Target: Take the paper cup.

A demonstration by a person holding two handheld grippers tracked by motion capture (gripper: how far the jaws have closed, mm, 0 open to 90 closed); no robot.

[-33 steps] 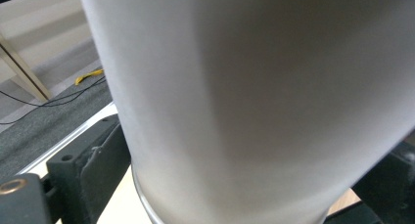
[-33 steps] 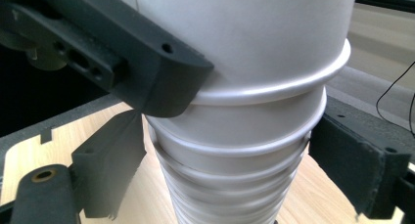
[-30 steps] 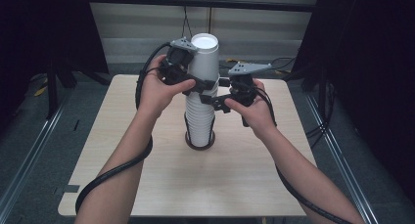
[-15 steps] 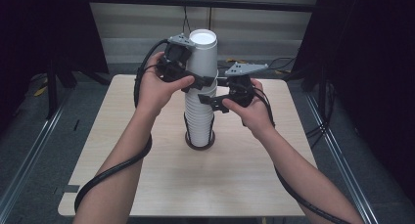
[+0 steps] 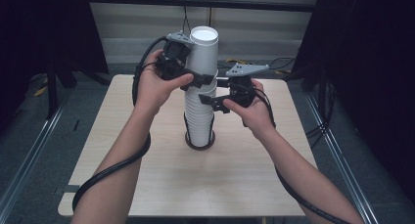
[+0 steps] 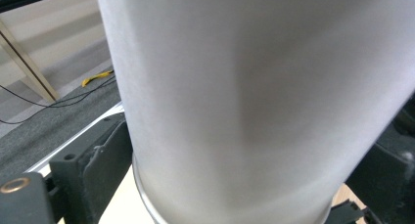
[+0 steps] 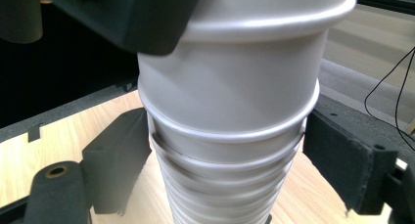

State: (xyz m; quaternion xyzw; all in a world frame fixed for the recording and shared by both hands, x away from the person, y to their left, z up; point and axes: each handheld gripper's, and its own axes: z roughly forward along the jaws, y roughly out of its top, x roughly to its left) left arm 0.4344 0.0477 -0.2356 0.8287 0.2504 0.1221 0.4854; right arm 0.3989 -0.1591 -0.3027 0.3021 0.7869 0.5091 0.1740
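So the top cup [image 5: 202, 53] sat between the left gripper [image 5: 199, 80]'s jaws, which were clamped on its wall. Lower down, the right gripper [image 5: 211, 100]'s jaws squeezed the stack of cups [image 5: 199, 119], one each side. The stack stood in a dark ring holder [image 5: 199, 145] on the table [image 5: 147, 170].

bg: pale wood table [image 5: 147, 175] | grey floor [image 5: 29, 136] | dark curtains [image 5: 44, 28], prob. | beige wall [image 5: 274, 33]

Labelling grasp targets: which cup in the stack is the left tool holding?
The topmost cup, upside down, its base at the stack's peak. The left tool straddles its lower wall; the right tool flanks the nested cups below it.
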